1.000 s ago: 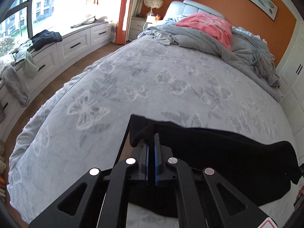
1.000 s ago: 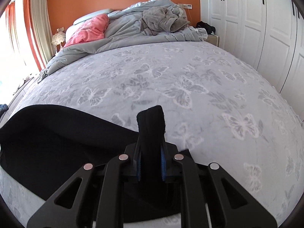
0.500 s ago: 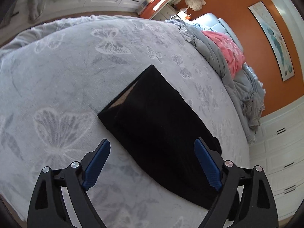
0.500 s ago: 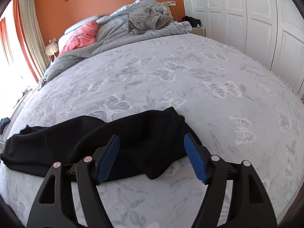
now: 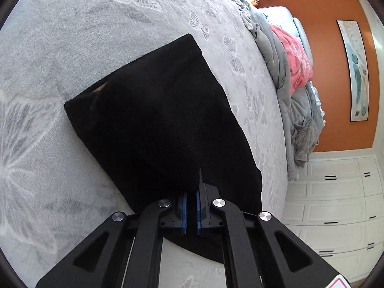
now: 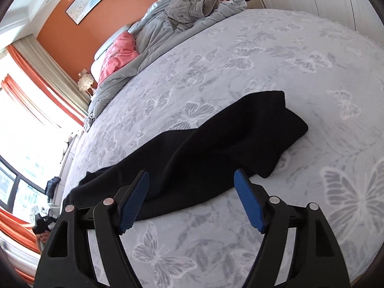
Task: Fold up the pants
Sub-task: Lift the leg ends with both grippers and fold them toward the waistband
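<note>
The black pants (image 5: 158, 120) lie in a long folded strip on the grey butterfly bedspread (image 5: 60, 36). In the left wrist view my left gripper (image 5: 190, 212) is shut, its blue pads pinching the near edge of the pants. In the right wrist view the pants (image 6: 216, 144) stretch from lower left to a rumpled end at the right. My right gripper (image 6: 192, 199) is open and empty, hovering just above the strip's near edge.
A bunched grey duvet (image 6: 192, 12) and a pink garment (image 6: 117, 55) sit at the head of the bed. White wardrobes (image 5: 336, 204) stand beside the bed. A window seat with clothes (image 6: 50, 184) is at the far left.
Both grippers let go of the pants and opened half a second ago. Since then my left gripper has closed on the pants' near edge; the right has stayed open and tilted.
</note>
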Motion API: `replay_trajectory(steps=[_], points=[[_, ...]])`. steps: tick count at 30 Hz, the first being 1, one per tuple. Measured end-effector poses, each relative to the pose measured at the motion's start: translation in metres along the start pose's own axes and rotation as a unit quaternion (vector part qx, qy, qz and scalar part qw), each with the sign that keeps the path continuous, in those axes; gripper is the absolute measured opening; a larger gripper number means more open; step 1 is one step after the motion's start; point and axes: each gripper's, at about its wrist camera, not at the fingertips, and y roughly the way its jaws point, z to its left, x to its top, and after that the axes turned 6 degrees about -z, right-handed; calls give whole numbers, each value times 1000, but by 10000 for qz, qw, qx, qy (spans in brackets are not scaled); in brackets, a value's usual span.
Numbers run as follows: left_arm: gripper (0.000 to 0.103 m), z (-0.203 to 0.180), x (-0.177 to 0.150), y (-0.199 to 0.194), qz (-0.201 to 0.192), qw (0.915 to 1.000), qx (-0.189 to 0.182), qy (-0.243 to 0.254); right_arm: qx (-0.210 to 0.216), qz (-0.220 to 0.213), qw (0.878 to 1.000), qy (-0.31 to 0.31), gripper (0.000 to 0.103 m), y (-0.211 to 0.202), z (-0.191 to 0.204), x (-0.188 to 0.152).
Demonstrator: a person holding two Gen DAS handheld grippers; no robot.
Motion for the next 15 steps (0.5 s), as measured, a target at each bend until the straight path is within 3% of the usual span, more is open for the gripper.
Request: replay_trajectory(steps=[3, 5, 7, 8, 9, 12, 13, 15], points=[[3, -1, 2, 1, 48, 10000, 82, -13, -116, 229, 9986, 457, 83, 31, -7, 21], [3, -4, 5, 4, 71, 9998, 186, 48, -392, 331, 9950, 853, 83, 62, -17, 34], [3, -7, 7, 4, 60, 9996, 246, 93, -565, 402, 9910, 1144, 44, 91, -29, 42], [2, -12, 11, 4, 48, 9996, 242, 126, -776, 488, 9889, 1171, 4, 104, -32, 48], [2, -19, 16, 2, -10, 9996, 211, 169, -696, 412, 9883, 1293, 3, 108, -33, 59], [2, -54, 32, -18, -186, 9979, -267, 560, 513, -748, 9922, 851, 3, 54, 8, 94], [2, -65, 33, -28, -281, 9955, -383, 816, 657, -964, 9920, 488, 3, 38, 21, 97], [2, -74, 31, -37, -470, 9886, -149, 1421, 259, -1031, 9943, -121, 3, 29, 21, 90]])
